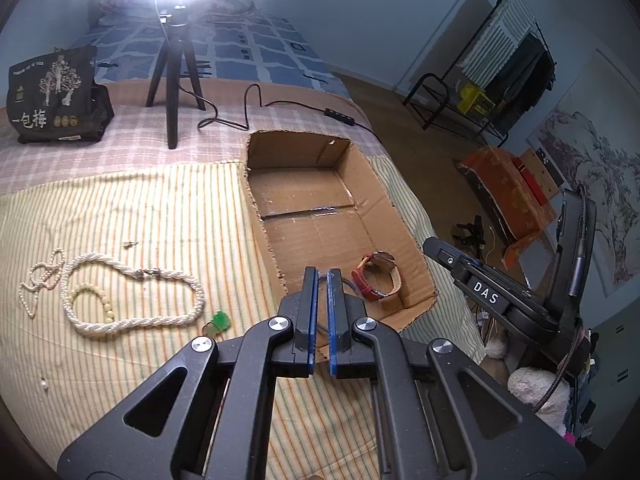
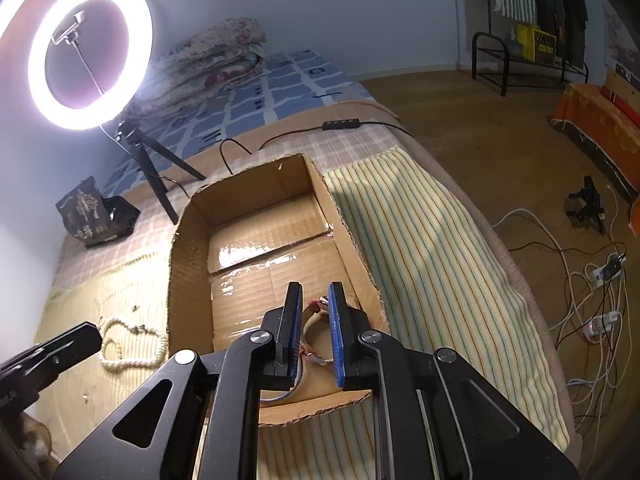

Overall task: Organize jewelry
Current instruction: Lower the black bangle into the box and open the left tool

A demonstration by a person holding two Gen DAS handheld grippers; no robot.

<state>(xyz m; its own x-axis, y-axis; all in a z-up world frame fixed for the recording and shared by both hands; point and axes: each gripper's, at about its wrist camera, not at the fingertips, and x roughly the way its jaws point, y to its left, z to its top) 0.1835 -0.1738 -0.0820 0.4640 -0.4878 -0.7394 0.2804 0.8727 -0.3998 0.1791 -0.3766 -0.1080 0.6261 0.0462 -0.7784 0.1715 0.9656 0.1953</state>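
Scene was read left to right, on a bed with a striped cloth (image 1: 168,208). Far left, thin pearl strand (image 1: 40,280) was seen, touching or just beside thick twisted pearl necklace (image 1: 132,292), which lay as a flat loop with its long axis running left-right; small bead bracelet (image 1: 96,300) lay inside that loop. Green pendant (image 1: 219,319) was noted just beside the loop's right end, near the box's left wall. A tiny loose item (image 1: 131,244) was seen further up the cloth; it was too small to identify.

Left claw (image 1: 322,280) was seen over the near left corner of the cardboard box (image 1: 260,152), jaws nearly pressed together with a thin gap; nothing clearly pinched, though a thin blue-grey line showed between the blades and could not be identified. Watch with red strap (image 1: 374,280) was placed inside the box, near right corner, just right of the left claw.

Right claw (image 2: 315,292) was held over the same box end, jaws spread, nothing gripped; the watch was partly seen between and below the blades, contact not clear.

Remaining jewelry lay left of both claws, outside the box. Left claw was judged nearer; green pendant was judged the closest next pick, down-left of it.
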